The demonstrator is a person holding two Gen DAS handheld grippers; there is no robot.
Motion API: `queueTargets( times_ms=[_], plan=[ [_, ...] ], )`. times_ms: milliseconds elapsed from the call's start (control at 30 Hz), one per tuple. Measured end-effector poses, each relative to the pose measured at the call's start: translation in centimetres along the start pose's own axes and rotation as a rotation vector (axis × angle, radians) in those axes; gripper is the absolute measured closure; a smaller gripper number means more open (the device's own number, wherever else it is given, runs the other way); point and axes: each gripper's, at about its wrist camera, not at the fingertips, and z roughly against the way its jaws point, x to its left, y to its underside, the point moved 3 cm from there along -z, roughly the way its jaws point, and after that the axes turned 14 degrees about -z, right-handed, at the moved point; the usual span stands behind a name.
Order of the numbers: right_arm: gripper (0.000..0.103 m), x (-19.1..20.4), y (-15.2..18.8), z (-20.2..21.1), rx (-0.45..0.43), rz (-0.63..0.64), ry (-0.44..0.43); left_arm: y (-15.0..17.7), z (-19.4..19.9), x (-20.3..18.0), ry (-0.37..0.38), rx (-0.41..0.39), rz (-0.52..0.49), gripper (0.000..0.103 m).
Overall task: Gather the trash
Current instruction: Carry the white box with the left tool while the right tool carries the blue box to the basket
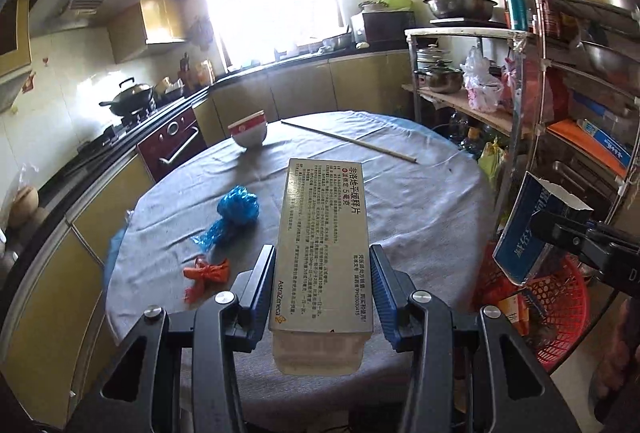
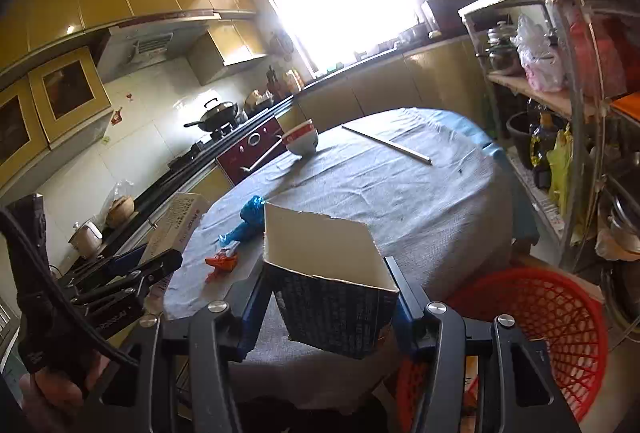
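My left gripper (image 1: pixel 322 265) is shut on a long beige medicine box (image 1: pixel 324 233) and holds it above the near edge of the round table (image 1: pixel 420 201). My right gripper (image 2: pixel 326 273) is shut on a dark blue carton (image 2: pixel 332 297) with an open white flap, at the table's near right edge, beside the red mesh basket (image 2: pixel 560 329). That carton (image 1: pixel 528 229) shows in the left wrist view over the basket (image 1: pixel 560 297). A crumpled blue wrapper (image 1: pixel 236 213) and a red wrapper (image 1: pixel 208 273) lie on the grey tablecloth, left of the beige box.
A red-and-white bowl (image 1: pixel 248 133) and chopsticks (image 1: pixel 348 141) sit at the table's far side. A metal shelf rack (image 1: pixel 560 93) full of pots and bags stands right. Kitchen counter and stove with a wok (image 1: pixel 128 97) run along the left.
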Motion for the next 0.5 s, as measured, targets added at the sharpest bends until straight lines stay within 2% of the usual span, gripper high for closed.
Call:
queueTargets(
  times_ms=[500],
  plan=[
    [0.046,-1.3,-0.8,5.3,-0.09,0.004,-0.009,-2.3,2.4,-4.0,0.018,-0.049,-0.077,0.056]
  ],
)
